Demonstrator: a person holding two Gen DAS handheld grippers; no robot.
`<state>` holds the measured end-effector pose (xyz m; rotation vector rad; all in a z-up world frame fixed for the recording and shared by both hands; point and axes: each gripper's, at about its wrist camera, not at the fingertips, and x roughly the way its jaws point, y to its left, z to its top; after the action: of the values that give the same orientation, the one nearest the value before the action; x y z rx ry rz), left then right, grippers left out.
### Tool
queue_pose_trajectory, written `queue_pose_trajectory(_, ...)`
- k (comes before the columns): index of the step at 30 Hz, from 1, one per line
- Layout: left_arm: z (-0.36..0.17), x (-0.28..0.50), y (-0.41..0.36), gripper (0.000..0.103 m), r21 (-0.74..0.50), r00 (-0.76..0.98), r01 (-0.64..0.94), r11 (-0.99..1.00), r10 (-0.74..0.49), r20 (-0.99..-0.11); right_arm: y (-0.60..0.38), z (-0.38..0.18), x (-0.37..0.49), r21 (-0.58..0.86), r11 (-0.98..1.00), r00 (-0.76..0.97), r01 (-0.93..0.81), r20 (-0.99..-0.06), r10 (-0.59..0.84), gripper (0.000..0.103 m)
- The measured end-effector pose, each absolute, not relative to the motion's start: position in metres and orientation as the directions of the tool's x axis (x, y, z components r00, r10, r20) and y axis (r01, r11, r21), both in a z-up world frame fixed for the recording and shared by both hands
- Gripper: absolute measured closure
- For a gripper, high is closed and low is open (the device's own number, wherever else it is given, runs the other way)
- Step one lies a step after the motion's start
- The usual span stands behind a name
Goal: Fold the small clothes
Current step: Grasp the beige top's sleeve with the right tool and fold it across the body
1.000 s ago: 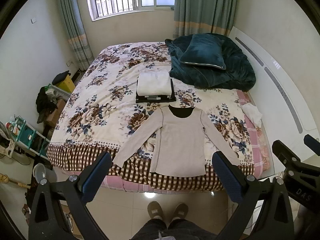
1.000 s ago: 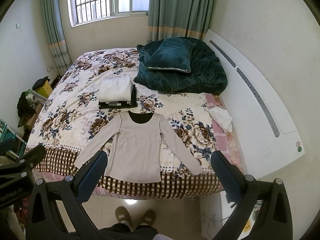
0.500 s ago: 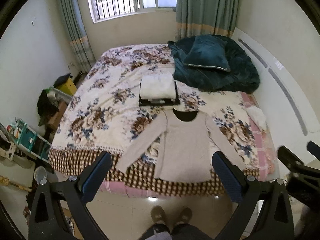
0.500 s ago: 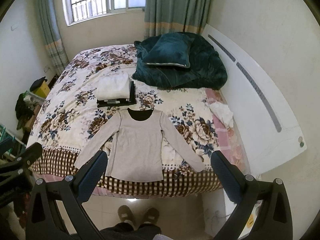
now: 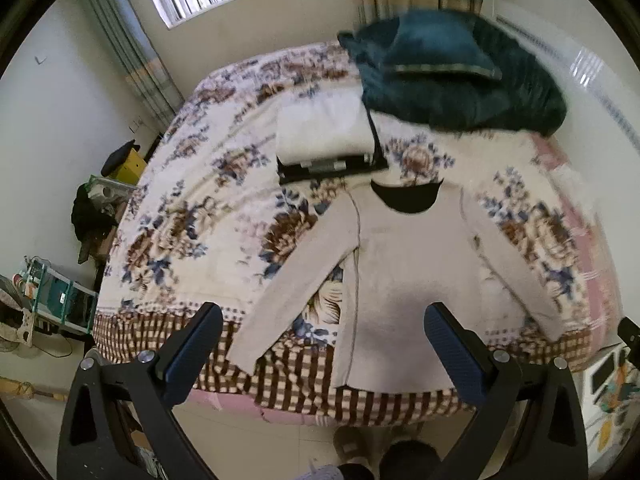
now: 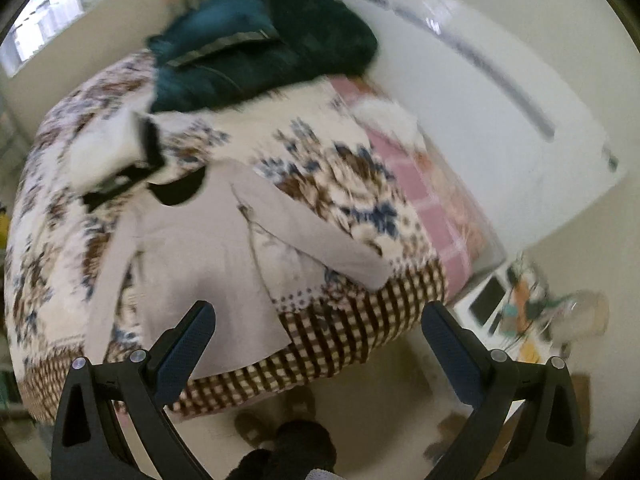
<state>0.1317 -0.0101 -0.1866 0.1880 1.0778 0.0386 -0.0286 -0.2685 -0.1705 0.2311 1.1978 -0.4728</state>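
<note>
A beige long-sleeved top (image 5: 408, 276) lies flat on the near end of the floral bed (image 5: 192, 216), both sleeves spread, neckline away from me. It also shows in the right wrist view (image 6: 200, 256). My left gripper (image 5: 320, 352) is open and empty, above the top's hem and left sleeve. My right gripper (image 6: 316, 348) is open and empty, above the top's lower right corner and the bed's checked edge (image 6: 352, 328). Both views are blurred.
A stack of folded clothes (image 5: 324, 136) with a white piece on top sits just beyond the neckline. A teal blanket and pillow (image 5: 452, 76) lie at the head of the bed. A white headboard (image 6: 500, 120) stands right. Clutter (image 5: 52, 296) stands on the floor left.
Both grippers have moved forward and down towards the bed, so the top fills more of each view. The right gripper has also swung to the right. Both stay open.
</note>
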Motion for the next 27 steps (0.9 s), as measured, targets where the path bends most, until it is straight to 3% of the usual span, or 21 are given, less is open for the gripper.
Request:
queue_pose_trajectory(12,-0.393,0.223,-0.077,0.0,0.204,0.212,0.08,0.976,0.184,-0.96,-0.436,-0.447,-0.005,-0.037,0.622,0.046,0.783,-0.992,-0.117,0.0)
queue_pose_trajectory(22,-0.497,0.267,-0.117,0.0,0.226,0.143,0.136,0.965,0.206,-0.968,-0.519,-0.561,-0.022,-0.024,0.386,-0.018,0.922,-1.0,-0.02,0.001)
queue_pose_trajectory(24,-0.508,0.277,-0.121,0.0,0.217,0.141,0.139,0.966,0.198,-0.97,-0.522,-0.575,-0.018,-0.021,0.384,-0.015,0.923,-1.0,-0.019,0.01)
queue_pose_trajectory(27,-0.517,0.288,-0.123,0.0,0.209,0.156,0.152,0.966,0.186,-0.97,-0.519,-0.587,-0.005,-0.001,0.393,0.014,0.92,-0.999,-0.036,0.037)
